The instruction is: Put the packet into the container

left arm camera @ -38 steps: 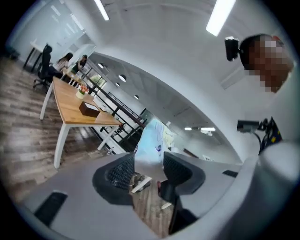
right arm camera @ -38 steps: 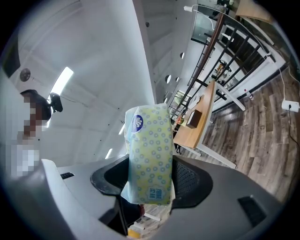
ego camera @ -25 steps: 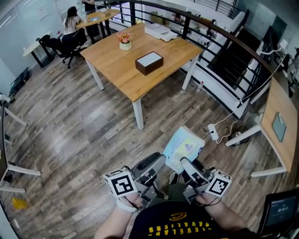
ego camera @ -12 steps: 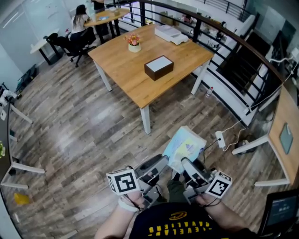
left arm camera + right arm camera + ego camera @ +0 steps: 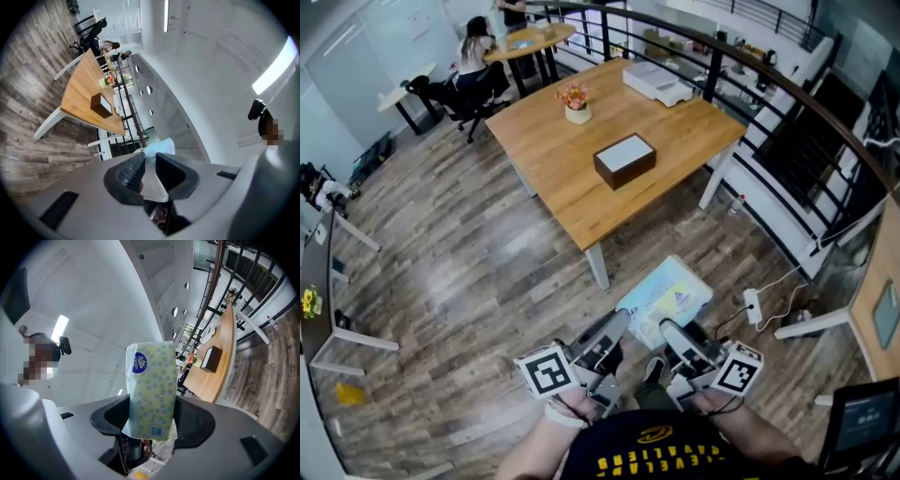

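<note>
A pale blue-and-yellow tissue packet (image 5: 667, 298) hangs in front of me over the wooden floor, carried by both grippers. My right gripper (image 5: 672, 330) is shut on its lower end, and in the right gripper view the packet (image 5: 152, 385) stands upright between the pads of that gripper (image 5: 152, 417). My left gripper (image 5: 617, 324) has just been closing; in its own view the jaws of the left gripper (image 5: 149, 163) pinch the packet's white end flap (image 5: 153, 183). The dark brown open container (image 5: 624, 159) sits on the wooden table (image 5: 572, 202) ahead, well apart from the packet.
A flower pot (image 5: 577, 103) and a white stack (image 5: 660, 82) also sit on the table. A black railing (image 5: 750, 70) runs behind it. A person (image 5: 475, 54) sits at a far desk. A power strip (image 5: 757, 306) and cables lie on the floor at the right.
The table and container have drawn nearer and shifted right in the head view. The packet stays in front of me between the grippers. The left jaws have closed onto it.
</note>
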Tool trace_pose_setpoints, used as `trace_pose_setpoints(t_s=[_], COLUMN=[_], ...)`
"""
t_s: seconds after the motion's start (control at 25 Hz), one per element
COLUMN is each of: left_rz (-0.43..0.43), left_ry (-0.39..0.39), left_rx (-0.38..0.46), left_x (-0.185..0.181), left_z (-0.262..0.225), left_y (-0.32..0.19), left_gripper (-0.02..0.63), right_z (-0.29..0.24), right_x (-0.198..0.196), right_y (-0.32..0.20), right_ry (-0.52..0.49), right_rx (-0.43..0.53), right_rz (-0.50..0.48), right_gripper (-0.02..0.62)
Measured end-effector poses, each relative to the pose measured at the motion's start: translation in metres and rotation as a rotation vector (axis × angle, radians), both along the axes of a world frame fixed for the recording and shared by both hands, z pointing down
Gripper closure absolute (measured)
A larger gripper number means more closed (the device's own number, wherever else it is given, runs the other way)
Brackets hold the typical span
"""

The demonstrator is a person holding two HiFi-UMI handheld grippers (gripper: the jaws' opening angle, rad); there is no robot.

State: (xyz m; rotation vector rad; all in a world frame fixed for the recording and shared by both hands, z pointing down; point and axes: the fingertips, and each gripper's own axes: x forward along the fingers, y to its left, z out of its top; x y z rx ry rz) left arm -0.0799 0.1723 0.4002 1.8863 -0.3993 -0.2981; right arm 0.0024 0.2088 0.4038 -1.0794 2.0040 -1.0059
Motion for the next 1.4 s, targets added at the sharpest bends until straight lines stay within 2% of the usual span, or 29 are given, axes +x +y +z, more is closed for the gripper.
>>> trace_pose_setpoints(t_s=[0.12, 0.28, 0.64, 0.8, 0.92, 0.96, 1.08, 1.12, 1.4], left_rz=[-0.039, -0.077, -0.117, -0.090, -0.046, -0.031, 0.005, 0.018, 0.120], left_ry=[0.050, 0.076, 0.069, 0.060, 0.054, 0.051, 0.058, 0.061, 0.072], left_rx=[0.056, 0.082, 0.115, 0.123, 0.119, 0.120, 0.129, 0.131, 0.132], left_x=[0.018, 0.032, 0.054, 0.066, 0.073, 0.075, 0.080, 0.082, 0.094], left_z=[-0.014, -0.020, -0.026, -0.023, -0.018, -0.016, -0.013, -0.013, -0.011], left_y=[-0.019, -0.035, -0.083, -0.104, -0.119, -0.125, -0.145, -0.152, -0.207], left_gripper=[0.546, 0.555, 0.565, 0.565, 0.565, 0.565, 0.565, 0.565, 0.565], right_z=[0.000, 0.003, 0.030, 0.025, 0.017, 0.015, 0.012, 0.012, 0.015], right_x=[0.020, 0.036, 0.096, 0.131, 0.150, 0.157, 0.177, 0.182, 0.176], right_y=[-0.019, -0.033, -0.058, -0.084, -0.108, -0.116, -0.144, -0.154, -0.221], right_ry=[0.013, 0.026, 0.044, 0.066, 0.160, 0.190, 0.231, 0.233, 0.254], right_rx=[0.000, -0.023, -0.093, -0.071, -0.046, -0.042, -0.033, -0.034, -0.049], right_rz=[-0.017, -0.041, 0.007, 0.046, 0.040, 0.039, 0.041, 0.030, -0.063], right_gripper=[0.323, 0.305, 0.305, 0.305, 0.310, 0.323, 0.446, 0.454, 0.453])
